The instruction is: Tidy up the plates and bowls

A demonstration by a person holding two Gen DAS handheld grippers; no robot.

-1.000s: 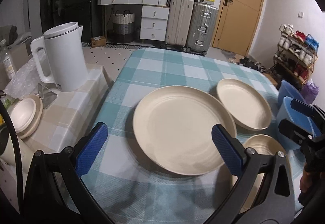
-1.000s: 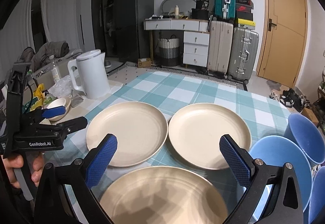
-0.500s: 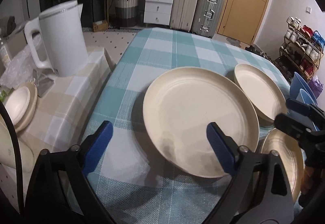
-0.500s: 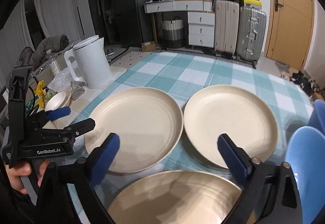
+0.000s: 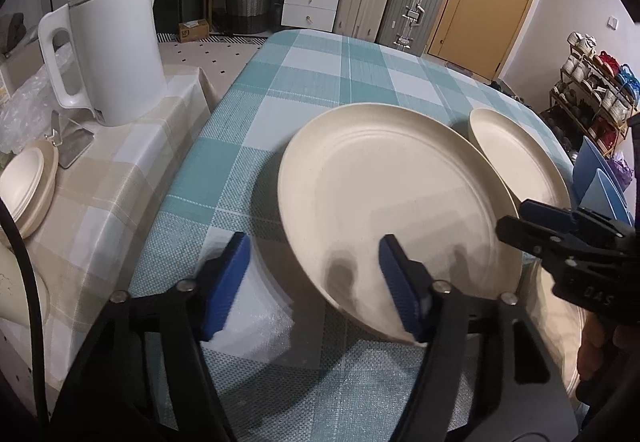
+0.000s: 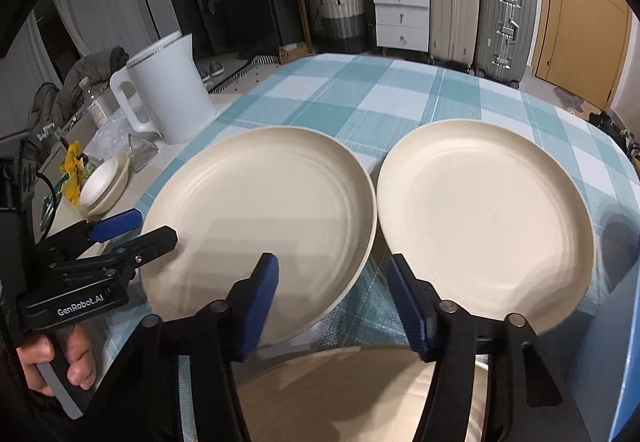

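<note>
— Straddling anything, the left gripper (image 5: 314, 282)?
— Near rim of left plate (image 5: 400, 209) on desk (image 5: 320, 81); jaws apart, nothing gripped.
— Right gripper (image 6: 334, 302)?
— Jaws parted, over the gap between left plate and right plate (image 6: 484, 217). Third plate (image 6: 360, 394) beneath it; blue bowl (image 6: 616, 362) at right.

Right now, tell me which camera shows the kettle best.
The left wrist view. The kettle stands large and unobstructed there, with handle, lid and spout all showing, on the beige side table. The right wrist view shows the kettle too, whole but smaller and further off at the left.
</note>
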